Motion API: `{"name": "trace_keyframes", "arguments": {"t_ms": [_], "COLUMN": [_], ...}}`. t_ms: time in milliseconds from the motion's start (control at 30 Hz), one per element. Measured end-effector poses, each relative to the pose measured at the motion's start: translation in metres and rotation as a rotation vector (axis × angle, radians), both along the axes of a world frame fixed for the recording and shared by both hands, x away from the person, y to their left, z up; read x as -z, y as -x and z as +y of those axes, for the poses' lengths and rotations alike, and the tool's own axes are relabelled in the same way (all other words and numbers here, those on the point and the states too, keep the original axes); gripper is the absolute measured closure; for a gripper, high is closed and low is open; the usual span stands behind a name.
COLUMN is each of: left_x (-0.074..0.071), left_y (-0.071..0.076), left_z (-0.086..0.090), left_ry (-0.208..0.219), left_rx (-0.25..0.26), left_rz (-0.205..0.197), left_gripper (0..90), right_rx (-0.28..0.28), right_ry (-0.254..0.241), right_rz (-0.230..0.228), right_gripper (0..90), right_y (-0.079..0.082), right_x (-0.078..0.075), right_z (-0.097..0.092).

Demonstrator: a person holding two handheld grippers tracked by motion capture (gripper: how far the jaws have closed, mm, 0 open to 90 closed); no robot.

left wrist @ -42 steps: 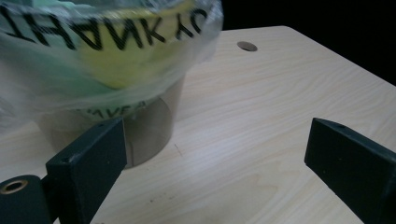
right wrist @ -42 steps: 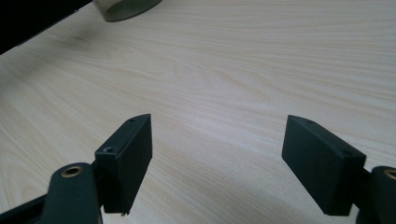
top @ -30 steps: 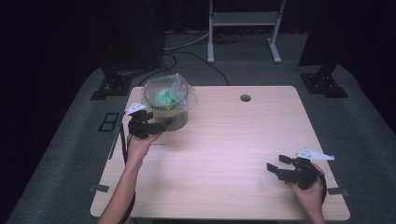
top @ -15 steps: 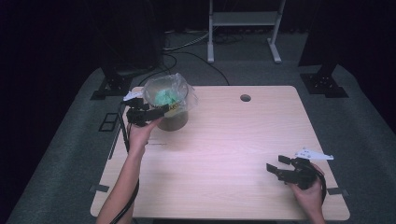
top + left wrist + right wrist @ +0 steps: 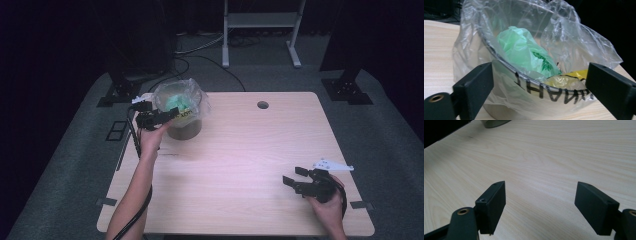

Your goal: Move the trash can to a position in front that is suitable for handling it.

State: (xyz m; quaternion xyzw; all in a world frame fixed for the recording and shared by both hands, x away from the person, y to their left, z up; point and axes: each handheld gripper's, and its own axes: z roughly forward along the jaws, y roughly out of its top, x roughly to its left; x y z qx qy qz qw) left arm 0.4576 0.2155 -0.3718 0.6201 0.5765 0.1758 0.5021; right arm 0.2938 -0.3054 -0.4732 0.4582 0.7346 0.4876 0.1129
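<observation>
A small grey bin (image 5: 184, 129) lined with a clear plastic bag (image 5: 579, 47) stands at the table's back left. Inside lie a crumpled green bag (image 5: 524, 52) and a yellow scrap (image 5: 571, 76). My left gripper (image 5: 167, 116) is raised at the bin's near-left rim, open, its jaws wide on either side of the lined rim (image 5: 534, 83) without gripping it. My right gripper (image 5: 293, 179) rests low over the bare table near the front right corner, open with nothing between its fingers (image 5: 494, 205).
The wooden table (image 5: 250, 150) has a round cable hole (image 5: 262, 105) at the back. Black stands and cables sit on the floor behind. The bin's base (image 5: 494, 123) shows far off in the right gripper view.
My left gripper has lifted from the table beside the bin up to its rim, moving back and right. The right gripper has stayed put.
</observation>
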Motion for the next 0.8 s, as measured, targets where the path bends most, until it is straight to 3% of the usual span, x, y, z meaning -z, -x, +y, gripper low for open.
{"name": "trace_keyframes", "arguments": {"t_ms": [200,433,800], "left_x": [-0.002,0.0,0.005], "left_y": [-0.001,0.004,0.037], "left_z": [-0.001,-0.005,-0.02], "left_ry": [-0.018,-0.001,0.019], "left_rx": [-0.002,0.034,0.082], "left_rz": [0.012,0.009,-0.022], "left_gripper": [8.9,9.1,10.2], "right_rx": [-0.013,-0.011,-0.001], "right_ry": [0.009,-0.006,-0.006], "right_rz": [0.002,-0.002,0.001], "right_gripper": [24.1,24.1,24.1], "right_y": [-0.001,-0.001,0.0], "right_x": [0.001,-0.001,0.0], "right_z": [0.005,0.005,0.003]}}
